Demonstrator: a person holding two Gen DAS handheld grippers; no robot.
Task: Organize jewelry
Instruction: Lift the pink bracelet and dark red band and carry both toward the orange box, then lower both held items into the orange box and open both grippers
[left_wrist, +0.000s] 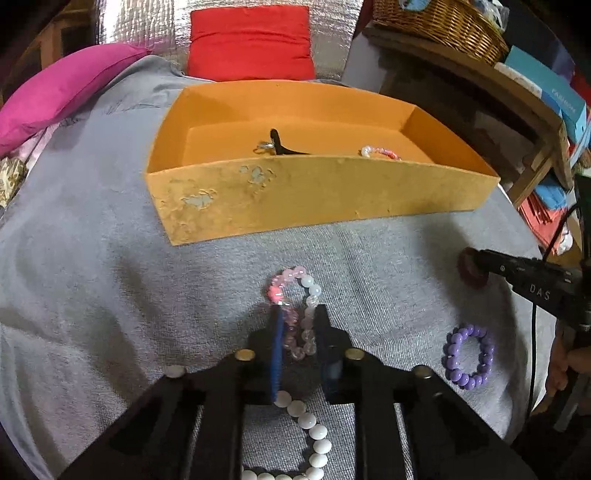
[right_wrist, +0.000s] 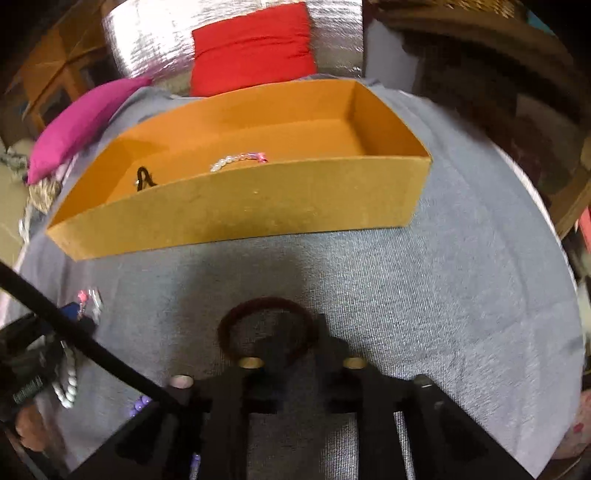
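Note:
In the left wrist view my left gripper (left_wrist: 301, 328) is shut on a pink and clear bead bracelet (left_wrist: 291, 284) lying on the grey cloth (left_wrist: 110, 277). A white bead bracelet (left_wrist: 310, 435) lies just under the fingers. A purple bead bracelet (left_wrist: 469, 356) rests to the right. My right gripper (right_wrist: 301, 332) is shut on the right side of a dark maroon hair tie (right_wrist: 236, 321); from the left wrist it shows at the right edge as the right gripper (left_wrist: 474, 267). The orange box (left_wrist: 321, 192) behind holds a black clip with a silver ring (left_wrist: 275, 146) and a pink-white bracelet (left_wrist: 380, 152).
A magenta pillow (left_wrist: 55, 92) and a red cushion (left_wrist: 251, 44) lie behind the box. A wooden shelf with a wicker basket (left_wrist: 439, 26) and boxes stands at the right. A person's hand (left_wrist: 557, 373) holds the right gripper's handle.

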